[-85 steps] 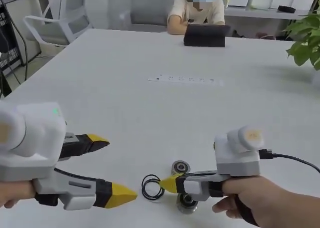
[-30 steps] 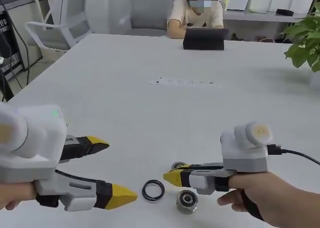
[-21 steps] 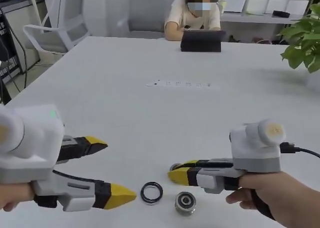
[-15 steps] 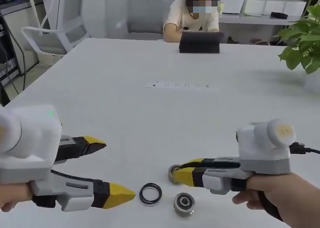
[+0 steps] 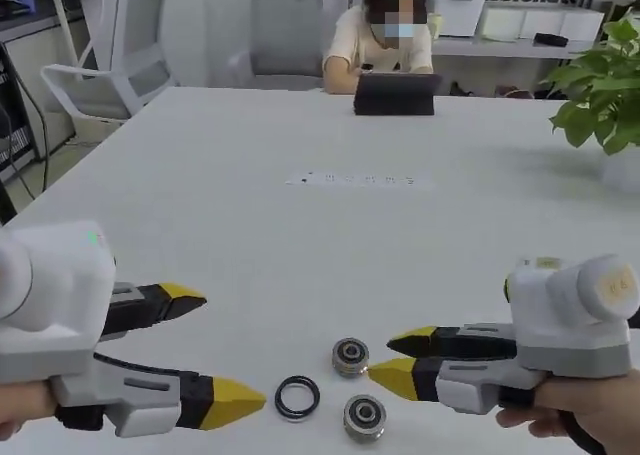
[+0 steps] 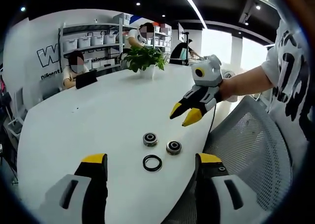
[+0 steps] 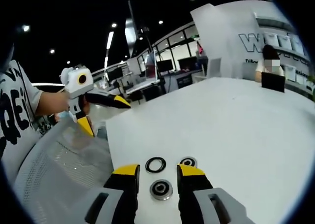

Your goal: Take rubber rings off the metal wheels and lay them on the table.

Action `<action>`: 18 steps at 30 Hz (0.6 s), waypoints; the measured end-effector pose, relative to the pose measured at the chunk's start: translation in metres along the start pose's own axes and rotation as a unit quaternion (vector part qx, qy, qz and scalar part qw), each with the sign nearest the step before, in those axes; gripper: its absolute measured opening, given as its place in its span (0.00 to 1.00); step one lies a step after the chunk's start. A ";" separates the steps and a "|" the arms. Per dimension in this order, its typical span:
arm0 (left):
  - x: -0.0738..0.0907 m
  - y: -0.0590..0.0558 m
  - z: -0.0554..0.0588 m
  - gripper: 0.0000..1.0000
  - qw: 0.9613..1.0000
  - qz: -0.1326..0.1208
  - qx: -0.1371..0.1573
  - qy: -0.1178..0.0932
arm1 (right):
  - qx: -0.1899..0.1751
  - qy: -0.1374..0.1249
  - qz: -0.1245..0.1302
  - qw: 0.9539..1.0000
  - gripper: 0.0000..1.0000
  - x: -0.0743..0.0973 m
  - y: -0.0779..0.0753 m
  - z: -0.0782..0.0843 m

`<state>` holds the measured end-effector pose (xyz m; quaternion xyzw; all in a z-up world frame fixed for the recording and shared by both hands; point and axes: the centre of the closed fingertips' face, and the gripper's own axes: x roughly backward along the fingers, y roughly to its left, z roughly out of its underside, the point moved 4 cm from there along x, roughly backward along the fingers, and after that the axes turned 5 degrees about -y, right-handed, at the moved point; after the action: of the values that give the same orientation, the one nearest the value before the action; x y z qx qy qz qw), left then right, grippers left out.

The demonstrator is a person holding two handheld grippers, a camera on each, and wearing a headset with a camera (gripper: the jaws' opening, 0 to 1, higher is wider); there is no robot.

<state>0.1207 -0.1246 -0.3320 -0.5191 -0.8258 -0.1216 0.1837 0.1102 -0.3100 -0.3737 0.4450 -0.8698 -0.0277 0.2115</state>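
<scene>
Two small metal wheels lie near the table's front edge, one [image 5: 350, 355] farther off and one [image 5: 364, 416] closer. A black rubber ring [image 5: 297, 396] lies flat on the table just left of them. My left gripper [image 5: 225, 350] is open wide, left of the ring, holding nothing. My right gripper [image 5: 385, 360] is a little open and empty, its tips just right of the wheels. The left gripper view has the ring [image 6: 152, 162] ahead between my jaws, both wheels [image 6: 150, 139] [image 6: 173, 146] beyond it, and the right gripper [image 6: 187, 111] above. The right gripper view looks down on a wheel [image 7: 161, 189].
A white power strip [image 5: 360, 180] lies mid-table. At the far end a person sits behind a dark tablet [image 5: 394, 95]. A green plant [image 5: 600, 95] stands at the right edge. Office chairs [image 5: 110, 65] stand at the far left. The white table [image 5: 300, 255] is bare around the parts.
My right gripper has drawn back to the right, off the far wheel, and its jaws have parted slightly. The ring and wheels stay put. The left gripper has not moved; the head camera tilted up.
</scene>
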 end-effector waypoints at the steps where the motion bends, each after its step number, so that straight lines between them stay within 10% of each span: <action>1: 0.000 0.000 0.000 0.70 1.000 0.000 0.000 0.000 | 0.005 0.002 0.003 1.000 0.30 0.002 0.000 0.000; 18: 0.003 0.000 0.003 0.70 1.000 -0.003 -0.001 0.001 | 0.059 0.025 0.036 0.997 0.43 0.040 0.003 0.010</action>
<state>0.1187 -0.1212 -0.3333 -0.5171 -0.8267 -0.1238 0.1838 0.0832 -0.3410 -0.3683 0.4256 -0.8799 0.0428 0.2069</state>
